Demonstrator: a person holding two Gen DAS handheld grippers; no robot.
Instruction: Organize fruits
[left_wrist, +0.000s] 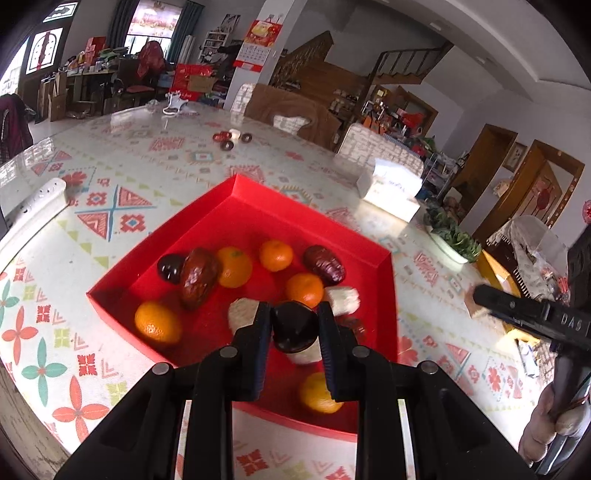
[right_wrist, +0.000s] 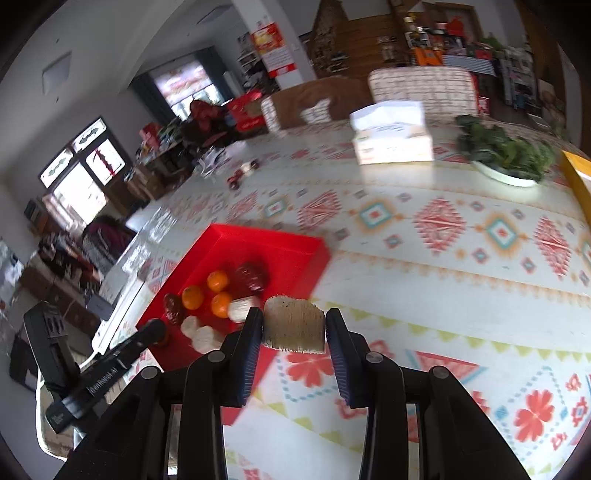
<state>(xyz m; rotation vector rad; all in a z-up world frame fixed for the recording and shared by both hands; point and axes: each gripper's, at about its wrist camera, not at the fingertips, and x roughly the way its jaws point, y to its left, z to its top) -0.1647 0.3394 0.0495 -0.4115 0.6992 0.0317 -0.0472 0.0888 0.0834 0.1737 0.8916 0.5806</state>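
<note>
Red box (left_wrist: 236, 192), orange tangerines (left_wrist: 233, 266), flower-patterned tablecloth (left_wrist: 110, 155).

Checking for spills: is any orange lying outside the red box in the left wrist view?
No, all five oranges sit inside the red box.

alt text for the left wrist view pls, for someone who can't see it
The left hand-held gripper is shut on a dark, glossy fruit above an open red box holding oranges, dark red fruits and pale pieces. The box sits on a patterned tablecloth; the right hand-held gripper enters at the right edge.
</note>
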